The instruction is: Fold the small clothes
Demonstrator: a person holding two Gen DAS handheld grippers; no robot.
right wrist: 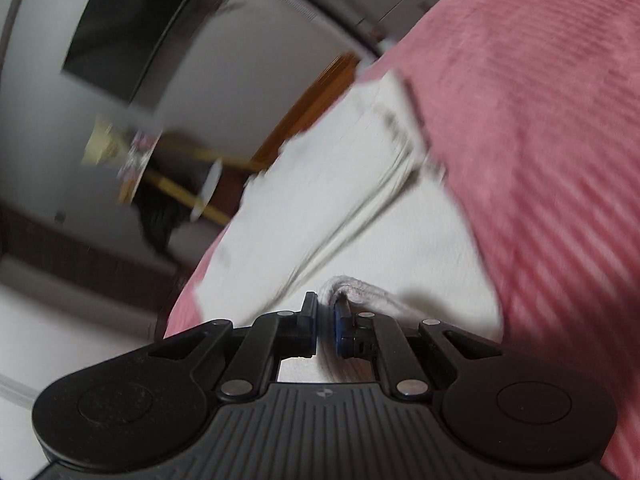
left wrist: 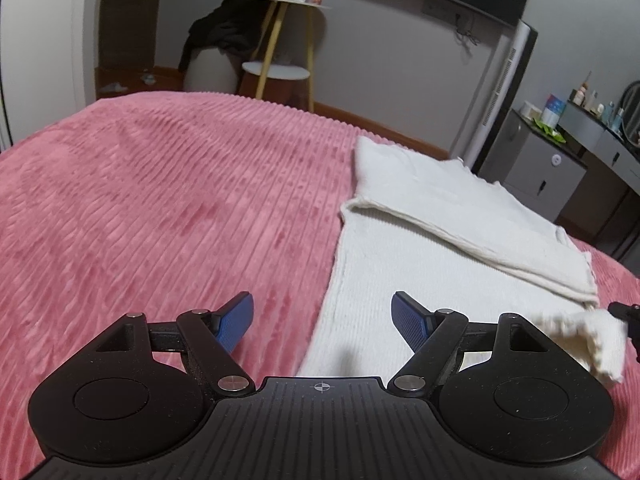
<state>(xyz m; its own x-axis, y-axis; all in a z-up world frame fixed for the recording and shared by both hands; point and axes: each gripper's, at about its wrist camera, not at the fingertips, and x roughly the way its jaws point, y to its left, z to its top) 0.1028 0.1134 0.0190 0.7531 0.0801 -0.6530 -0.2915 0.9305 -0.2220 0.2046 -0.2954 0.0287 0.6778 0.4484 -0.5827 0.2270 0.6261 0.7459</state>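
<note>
The left gripper [left wrist: 322, 322] hangs with its blue fingers [left wrist: 236, 322] spread wide and empty, over the near edge of the white knitted garment [left wrist: 400, 240]. The right gripper [right wrist: 325, 330] has its fingers pinched together on a lifted corner of that garment [right wrist: 352, 284]. The garment lies partly folded on the pink ribbed bedspread [left wrist: 160, 200]. Beyond the bed stands a small round side table [left wrist: 288, 4]

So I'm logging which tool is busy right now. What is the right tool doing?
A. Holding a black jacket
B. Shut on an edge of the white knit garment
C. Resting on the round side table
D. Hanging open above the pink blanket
B: the right tool is pinched shut on a bunched edge of the white knit garment, while the left tool stands open and empty.
</note>
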